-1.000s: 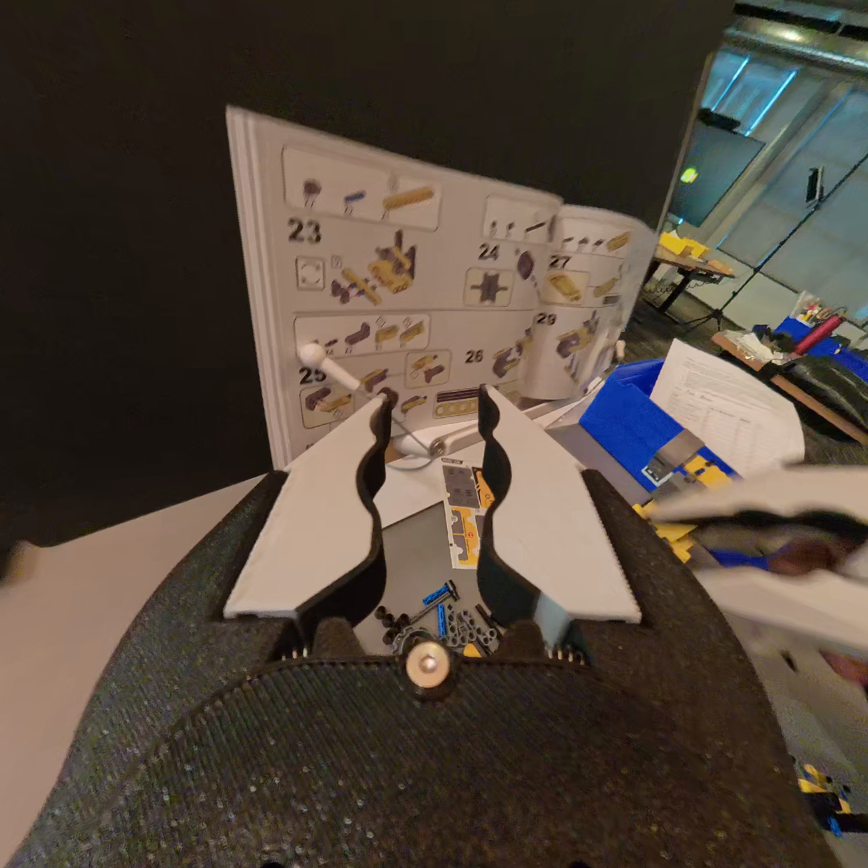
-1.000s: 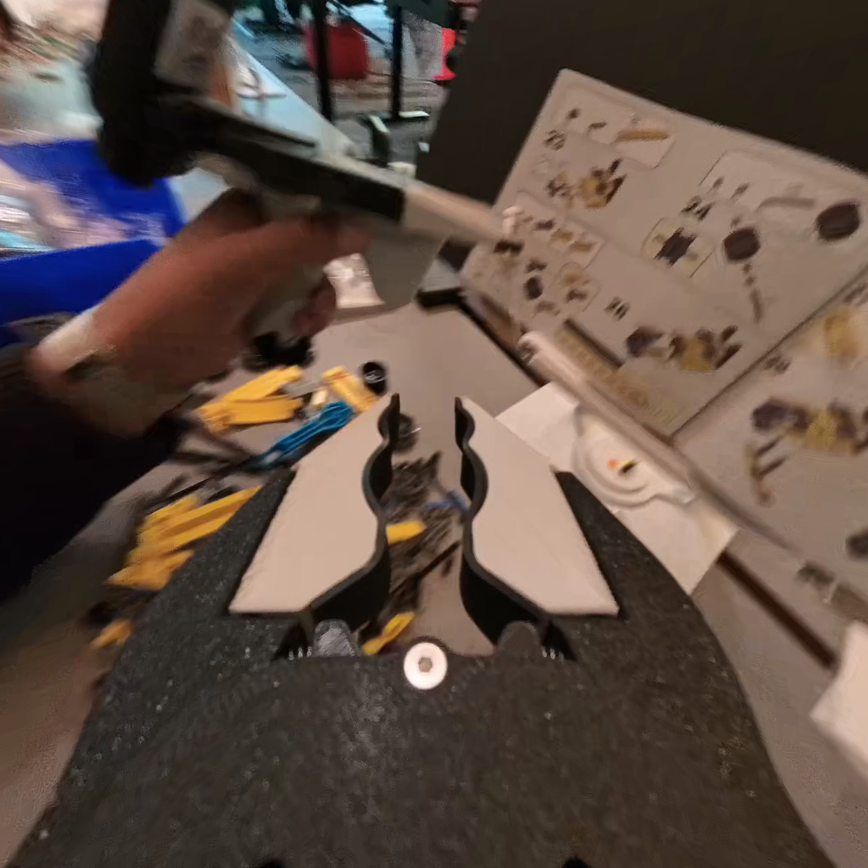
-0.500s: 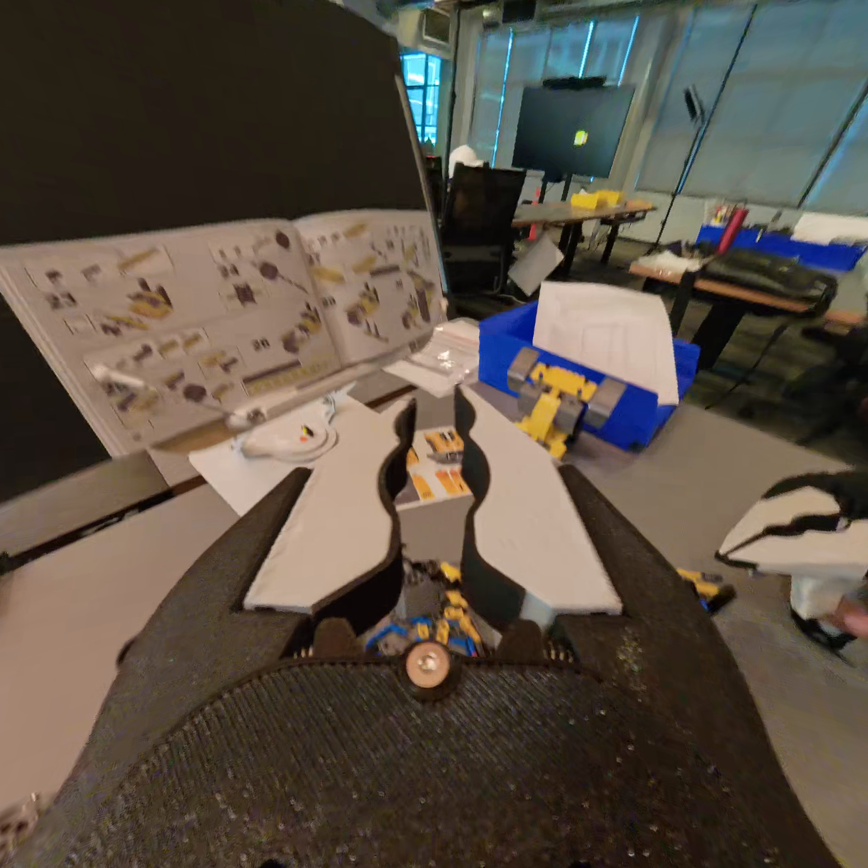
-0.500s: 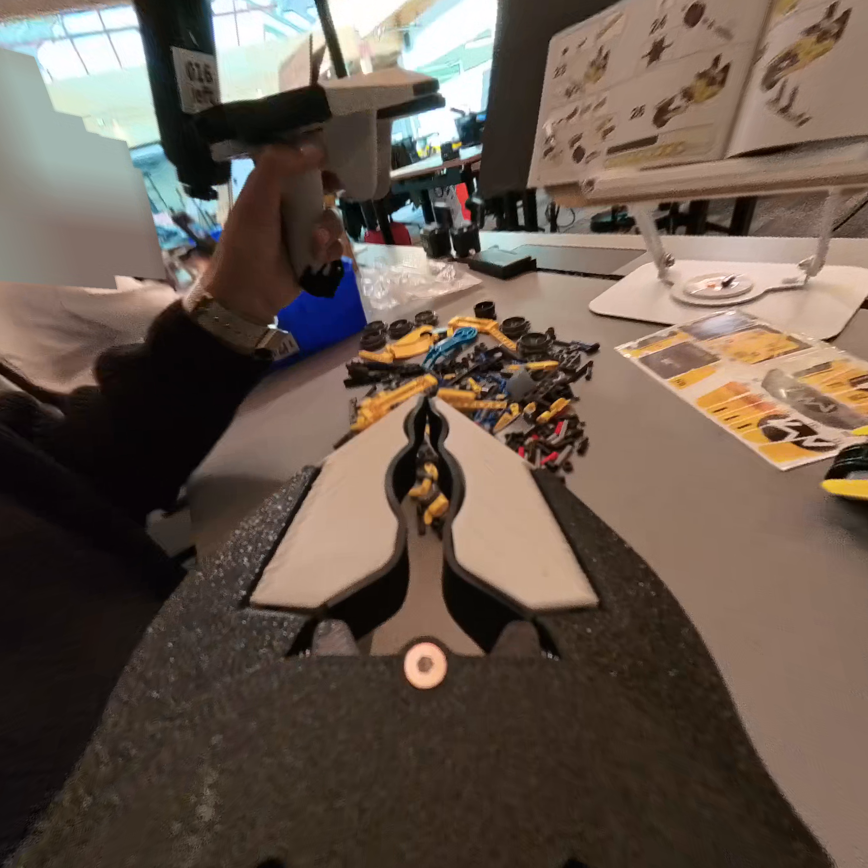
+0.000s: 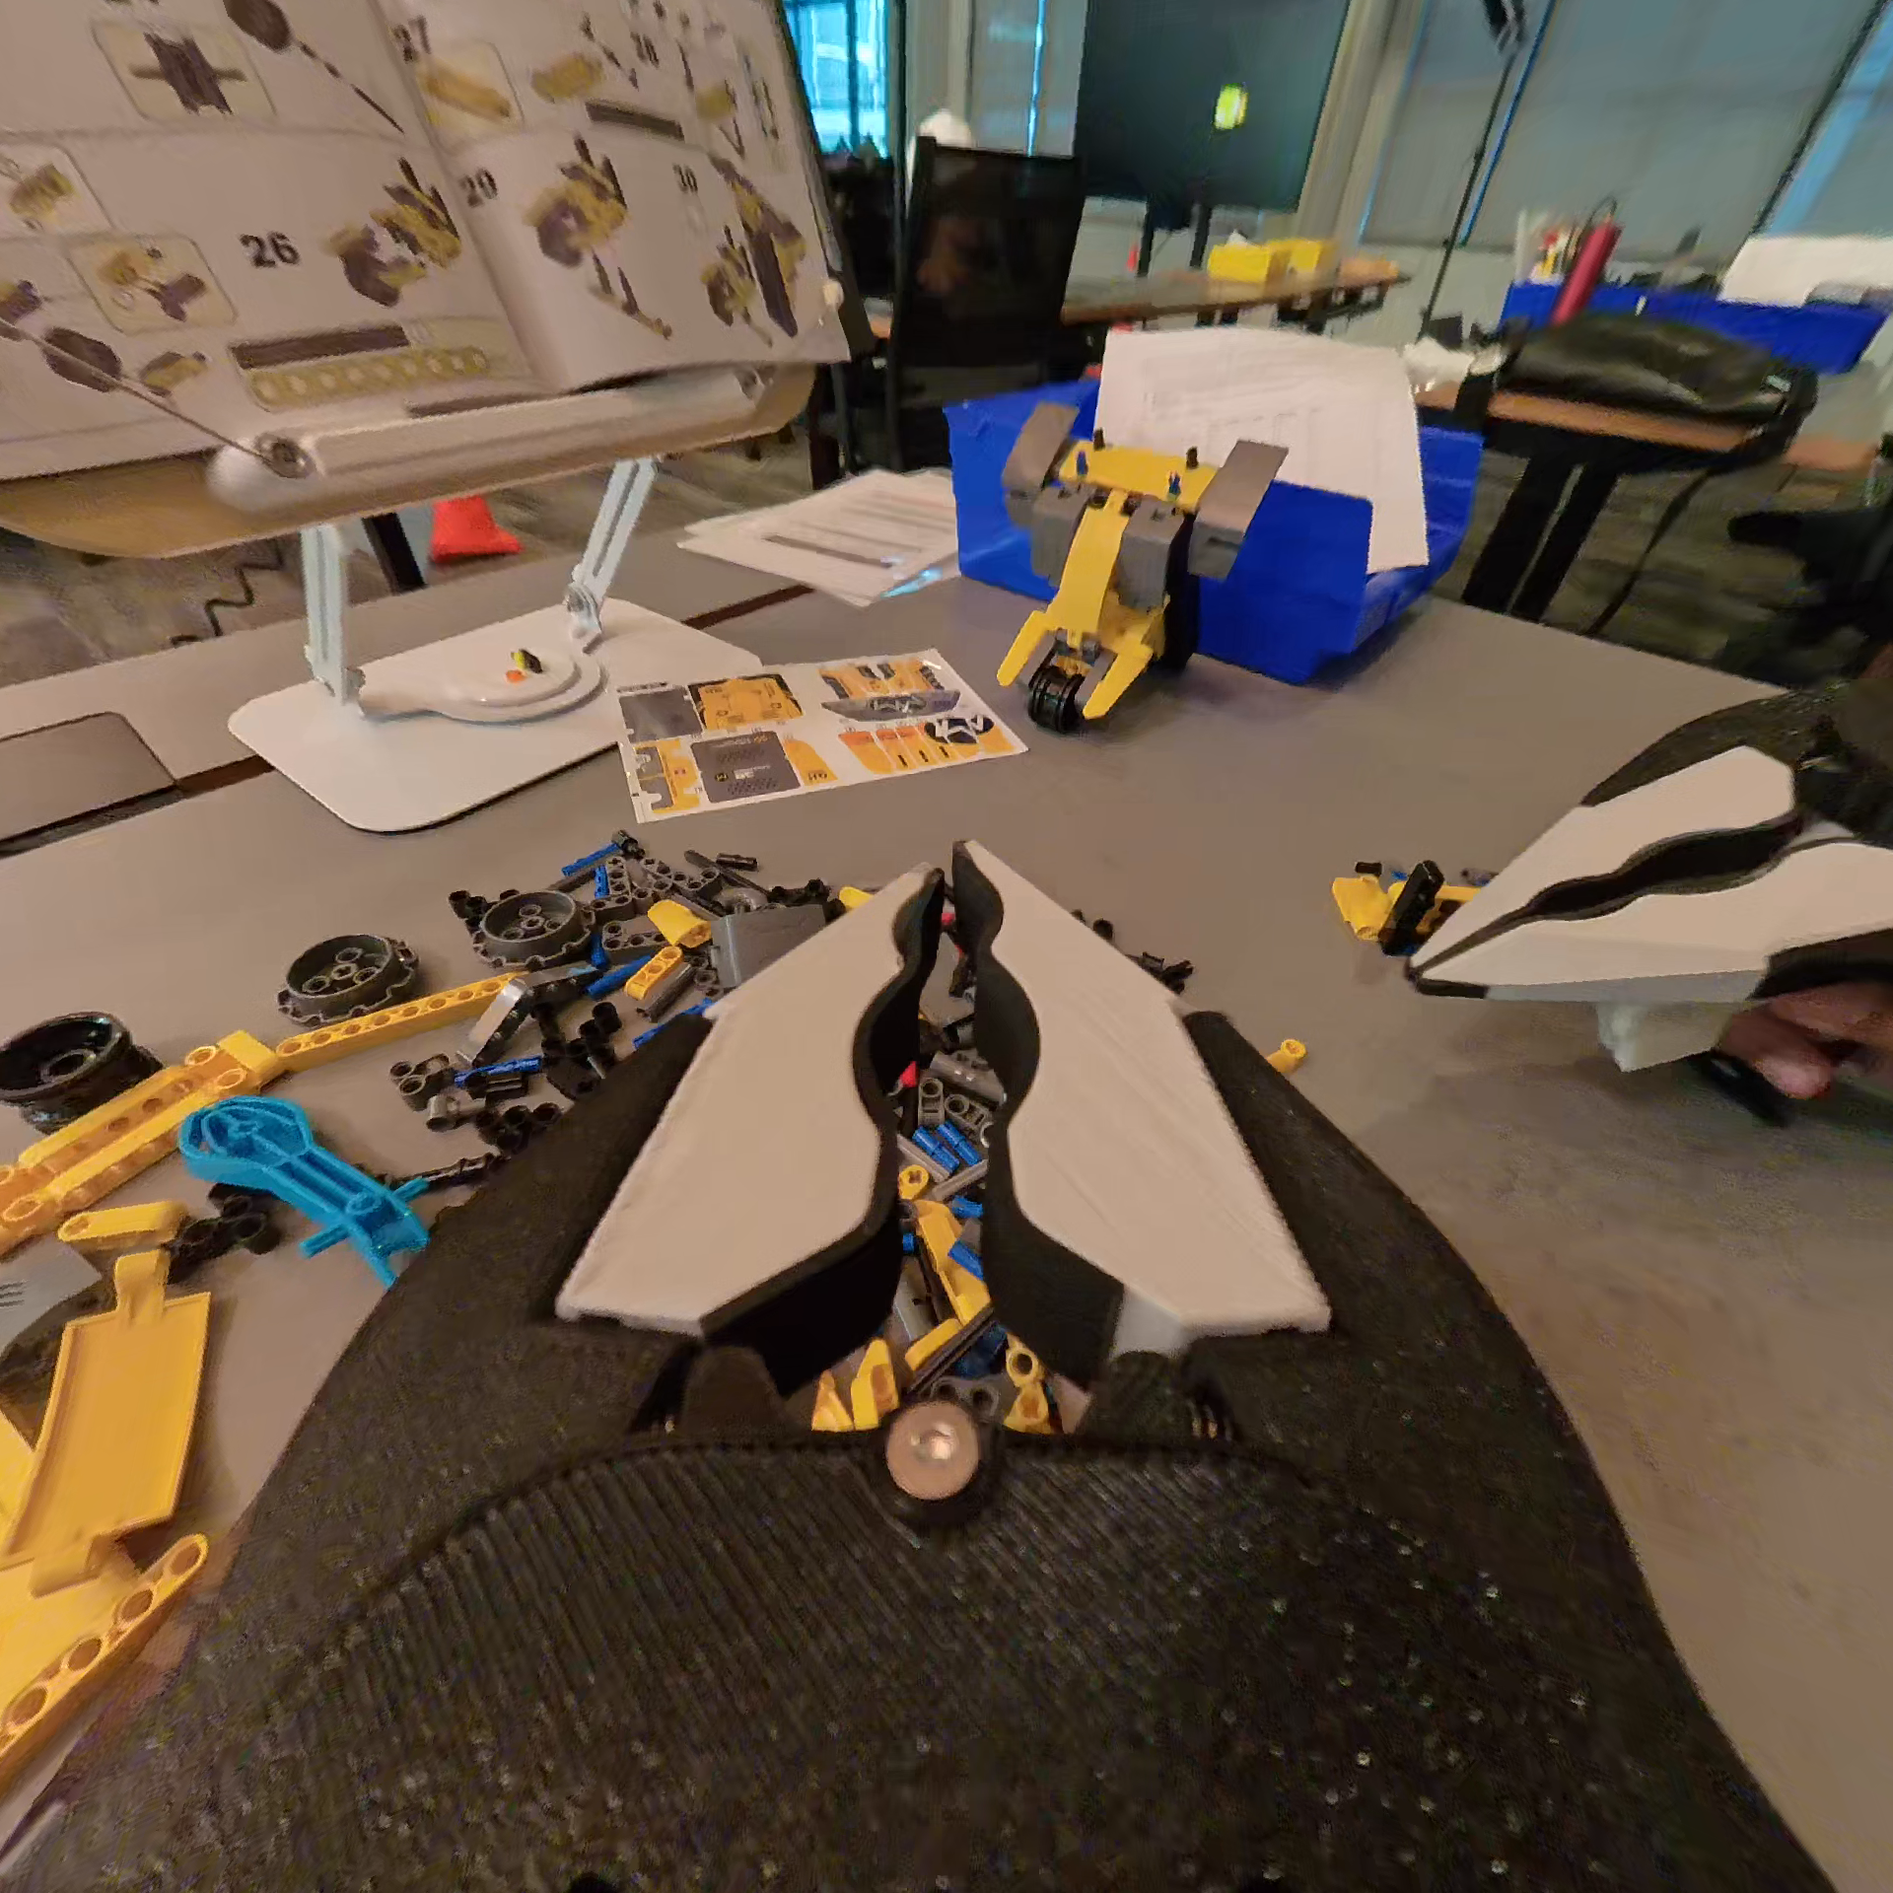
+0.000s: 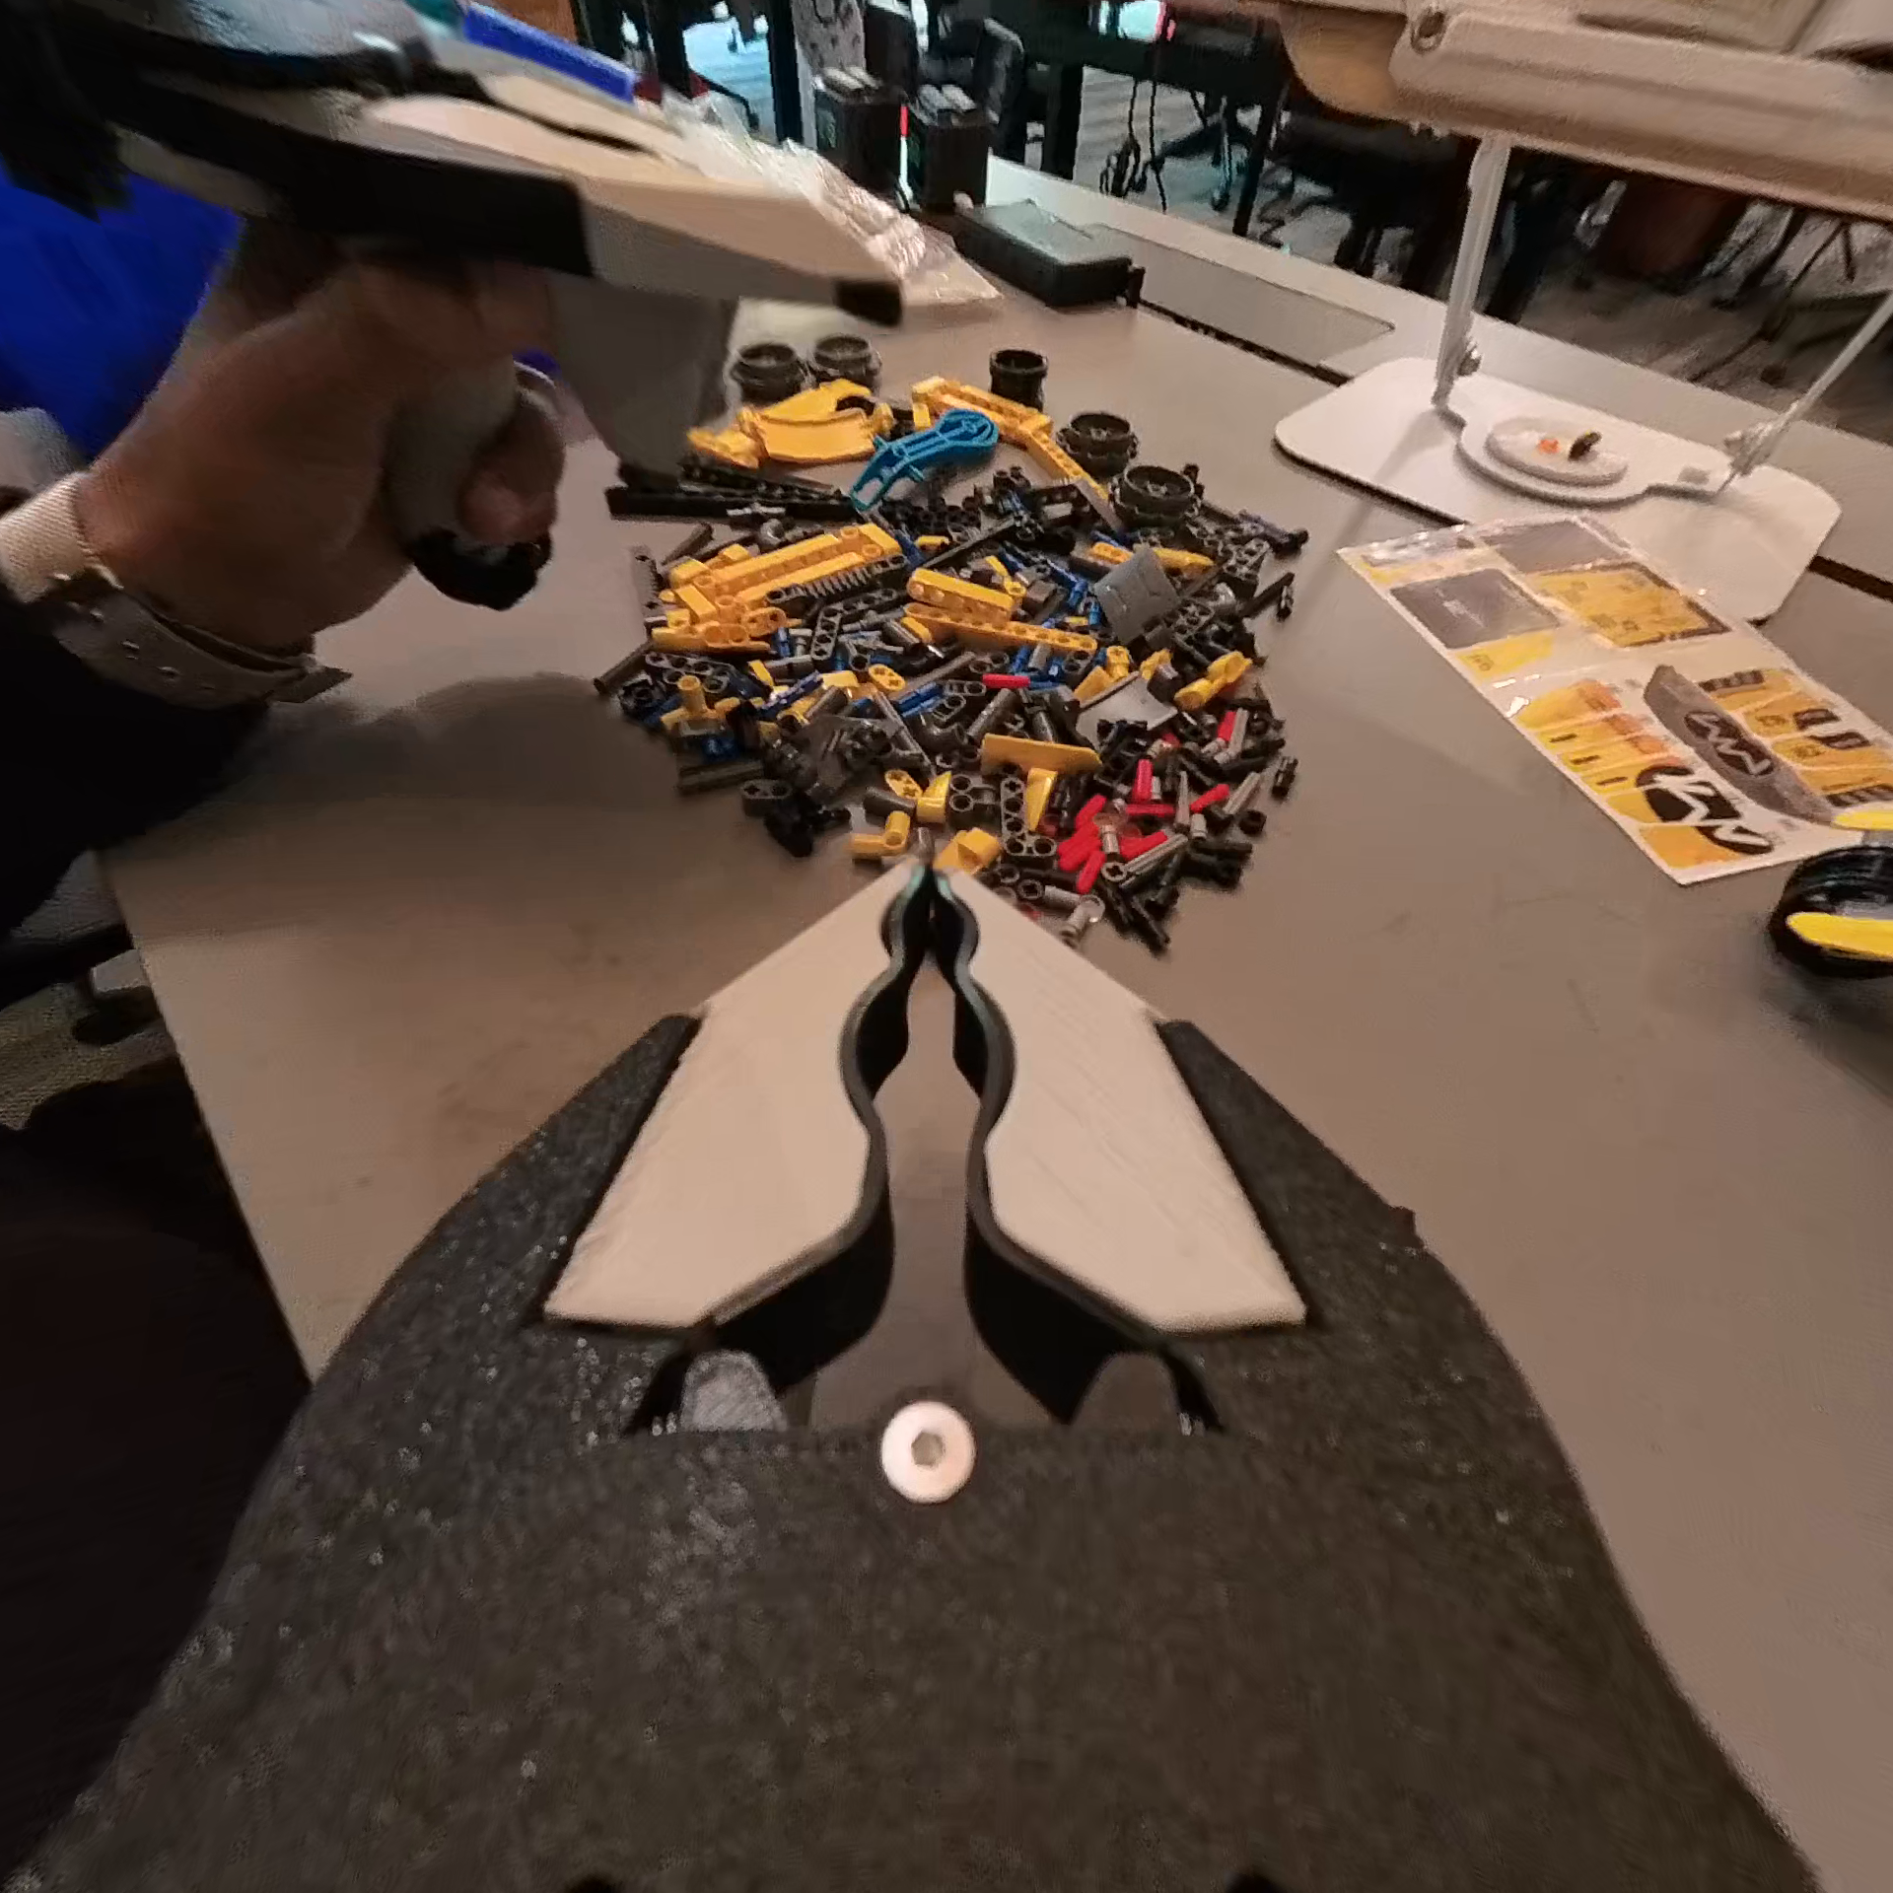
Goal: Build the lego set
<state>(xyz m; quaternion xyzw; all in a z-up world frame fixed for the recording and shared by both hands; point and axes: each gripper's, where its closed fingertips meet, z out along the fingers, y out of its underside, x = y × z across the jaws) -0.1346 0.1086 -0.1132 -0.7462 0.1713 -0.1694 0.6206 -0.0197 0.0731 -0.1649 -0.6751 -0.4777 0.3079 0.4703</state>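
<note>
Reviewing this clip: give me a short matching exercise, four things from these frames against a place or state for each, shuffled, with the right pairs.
Things:
1. right gripper
2. left gripper
3. sticker sheet
4. yellow model

Places or states:
A. leans on the blue bin
B. lies flat between the stand base and the model
C. fingertips together, holding nothing, at the near edge of the parts pile
D. narrowly open, above the parts pile

Pairs: 1-C, 2-D, 3-B, 4-A
</note>
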